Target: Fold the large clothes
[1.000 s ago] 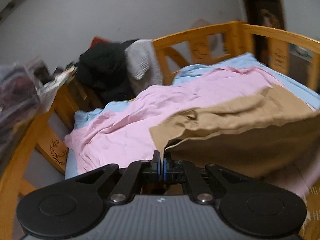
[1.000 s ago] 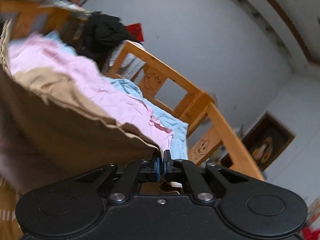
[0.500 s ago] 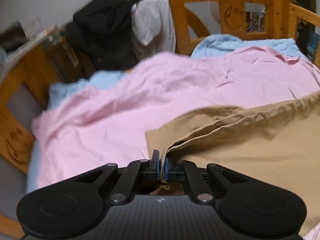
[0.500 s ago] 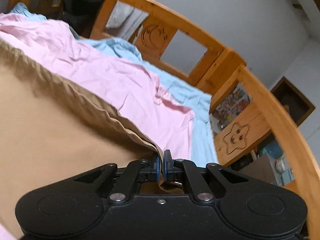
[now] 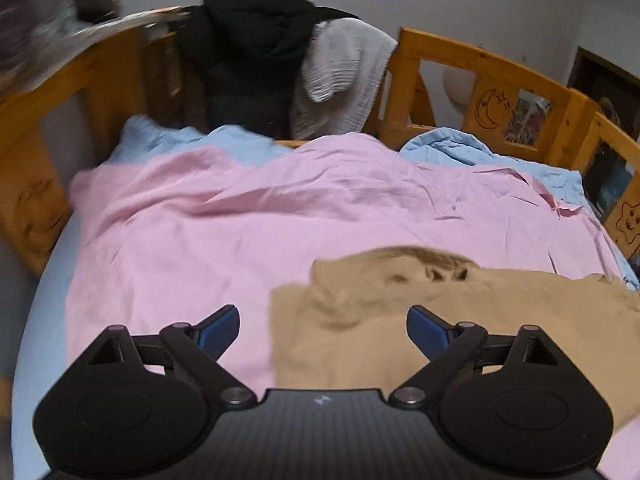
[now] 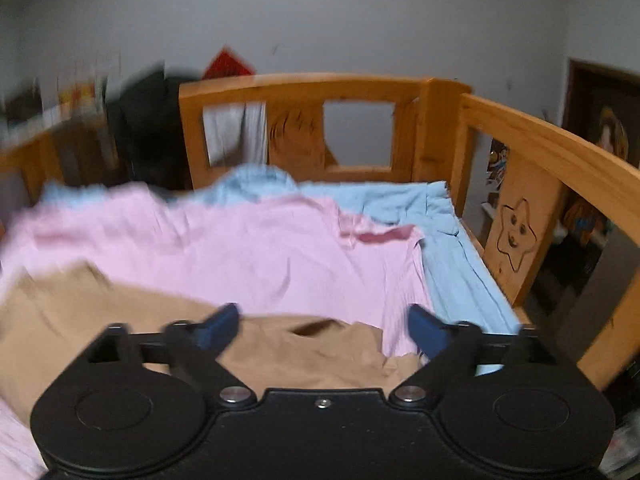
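Note:
A tan garment [image 5: 460,320] lies rumpled on the pink sheet [image 5: 224,232] of the bed, its upper left corner below my left gripper [image 5: 323,326]. That gripper's jaws are opening, spread wide, and its blue pads [image 5: 218,326] touch no cloth. In the right wrist view the tan garment [image 6: 120,320] spreads to the lower left, its right edge under my right gripper [image 6: 323,326]. This gripper's jaws are opening too, wide apart, with cloth lying loose beneath and nothing pressed between the pads [image 6: 426,328].
A wooden bed frame [image 5: 480,64] with moon and star carvings rings the bed. Black clothing [image 5: 248,60] and a white cloth [image 5: 344,68] hang over the headboard. A blue sheet [image 6: 452,248] shows along the right rail [image 6: 540,152]. A dark framed picture [image 6: 604,120] hangs at the far right.
Both grippers were shut on the tan garment's edge and carried it forward and down onto the bed. Both have now let go and opened wide; the garment lies loose.

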Available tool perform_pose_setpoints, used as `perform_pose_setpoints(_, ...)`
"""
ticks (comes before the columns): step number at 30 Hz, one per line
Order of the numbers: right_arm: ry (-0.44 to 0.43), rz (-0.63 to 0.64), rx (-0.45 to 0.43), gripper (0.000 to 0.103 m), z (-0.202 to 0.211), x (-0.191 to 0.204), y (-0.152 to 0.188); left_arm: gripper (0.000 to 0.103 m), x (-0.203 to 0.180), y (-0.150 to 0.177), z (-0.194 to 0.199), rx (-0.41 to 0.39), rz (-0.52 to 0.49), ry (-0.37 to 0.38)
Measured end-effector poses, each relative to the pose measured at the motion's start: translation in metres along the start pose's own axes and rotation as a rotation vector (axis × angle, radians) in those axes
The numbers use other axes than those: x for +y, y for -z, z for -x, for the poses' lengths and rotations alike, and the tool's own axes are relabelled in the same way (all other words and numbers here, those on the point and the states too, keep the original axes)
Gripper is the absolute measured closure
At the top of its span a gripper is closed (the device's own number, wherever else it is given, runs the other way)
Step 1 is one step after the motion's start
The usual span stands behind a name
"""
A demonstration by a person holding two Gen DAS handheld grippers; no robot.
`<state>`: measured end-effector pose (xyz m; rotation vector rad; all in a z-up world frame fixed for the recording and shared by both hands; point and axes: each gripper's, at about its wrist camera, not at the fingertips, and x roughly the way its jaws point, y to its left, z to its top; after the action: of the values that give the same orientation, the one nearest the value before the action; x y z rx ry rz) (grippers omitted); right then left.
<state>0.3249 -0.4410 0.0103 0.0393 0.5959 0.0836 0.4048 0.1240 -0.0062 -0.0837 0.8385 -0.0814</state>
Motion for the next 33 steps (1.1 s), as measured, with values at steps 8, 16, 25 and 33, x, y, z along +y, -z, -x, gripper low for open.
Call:
perform_pose_setpoints(8,0.056,-0.174,-0.059,0.001,0.085,-0.019,0.087,0.014,0.028,0.077,0.023,0.105,0.154,0.063)
perform_pose_setpoints(16,0.046,-0.638,0.024,0.038,0.069,-0.052,0.167,0.047,0.037,0.119,0.01,0.103,0.382,0.2)
perform_pose_setpoints(25,0.022,-0.571,-0.015,0.092,0.064,-0.041,0.138,0.093,0.032,0.108,0.03,0.04,0.384,0.164)
perform_pose_setpoints(33,-0.083,-0.294,-0.008,0.095,0.139,-0.037,0.097,0.094,0.045,0.109,0.085,0.04,0.206,0.227)
